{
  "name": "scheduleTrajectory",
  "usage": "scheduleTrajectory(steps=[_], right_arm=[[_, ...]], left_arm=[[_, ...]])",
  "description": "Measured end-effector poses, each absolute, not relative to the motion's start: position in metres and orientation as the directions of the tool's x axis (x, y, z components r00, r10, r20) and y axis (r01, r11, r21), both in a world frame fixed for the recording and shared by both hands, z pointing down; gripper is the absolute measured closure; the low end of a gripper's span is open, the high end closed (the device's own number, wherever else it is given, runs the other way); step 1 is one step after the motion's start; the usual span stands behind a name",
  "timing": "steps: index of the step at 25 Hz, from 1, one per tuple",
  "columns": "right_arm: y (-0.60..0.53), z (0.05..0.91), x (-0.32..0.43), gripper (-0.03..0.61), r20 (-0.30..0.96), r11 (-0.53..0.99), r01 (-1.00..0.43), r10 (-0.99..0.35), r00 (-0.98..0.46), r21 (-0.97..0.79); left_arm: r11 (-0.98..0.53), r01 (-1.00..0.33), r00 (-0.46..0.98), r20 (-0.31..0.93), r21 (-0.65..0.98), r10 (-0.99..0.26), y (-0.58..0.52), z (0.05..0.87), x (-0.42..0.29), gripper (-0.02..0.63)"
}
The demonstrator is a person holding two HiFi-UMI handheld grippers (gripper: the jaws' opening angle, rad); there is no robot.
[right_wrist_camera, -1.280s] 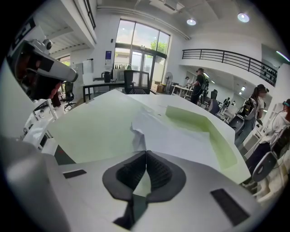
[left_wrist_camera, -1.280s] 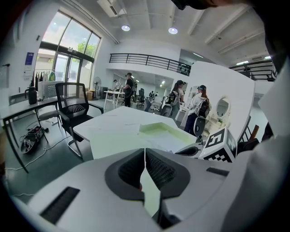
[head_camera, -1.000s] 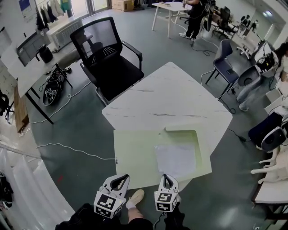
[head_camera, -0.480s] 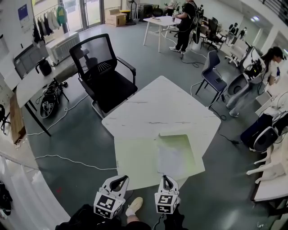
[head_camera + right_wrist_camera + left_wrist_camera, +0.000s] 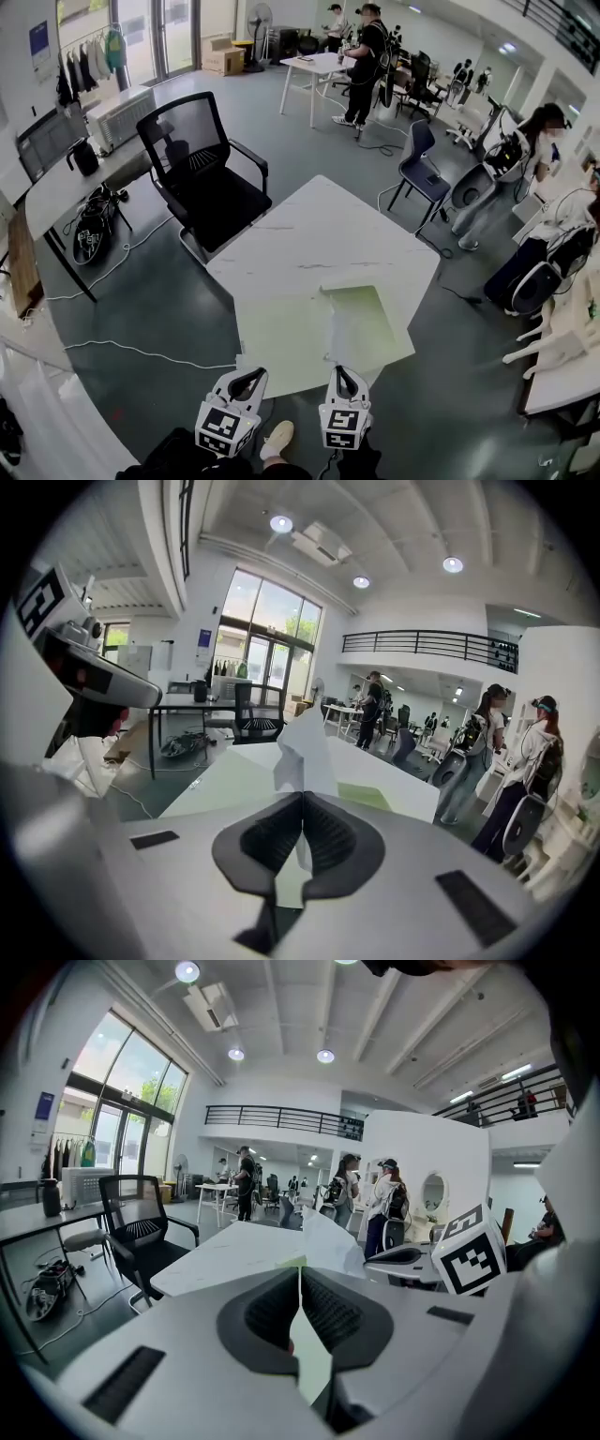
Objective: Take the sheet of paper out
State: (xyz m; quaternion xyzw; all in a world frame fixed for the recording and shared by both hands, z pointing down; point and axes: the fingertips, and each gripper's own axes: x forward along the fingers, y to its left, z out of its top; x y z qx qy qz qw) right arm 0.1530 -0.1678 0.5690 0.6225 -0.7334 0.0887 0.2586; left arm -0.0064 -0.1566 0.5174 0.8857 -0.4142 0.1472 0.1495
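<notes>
Step in hand: extraction.
- Left gripper (image 5: 298, 1271): jaws closed on edge of green folder (image 5: 277, 342), on table (image 5: 309, 234).
- Right gripper (image 5: 302, 797): jaws closed on sheet of paper (image 5: 300, 747), partly out of folder.
- Next move, as judged: sheet to be drawn fully clear, folder to be restrained.

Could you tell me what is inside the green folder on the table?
A white sheet pokes out of the folder, pinched in the right tool. The folder's cover hides anything deeper inside.
</notes>
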Motion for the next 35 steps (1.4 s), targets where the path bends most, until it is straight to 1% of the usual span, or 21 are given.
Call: scheduleTrajectory(steps=[9,21,35], right_arm=[[-0.141,0.526,0.131,0.56,0.43,0.154,-0.969,-0.901,-0.057,0.195],[-0.083,0.471,0.109,0.56,0.325,0.042,-0.978,-0.945,0.027,0.204],[0.005,0.439,0.08,0.56,0.246,-0.051,-0.985,-0.965,0.091,0.164]], left_arm=[[-0.648,-0.749,0.651,0.329,0.135,-0.684,-0.138,0.486,-0.025,0.586],[-0.729,-0.674,0.731,0.253,0.121,-0.633,-0.098,0.452,-0.045,0.586],[-0.794,-0.6,0.793,0.202,0.094,-0.575,-0.039,0.428,-0.064,0.586]])
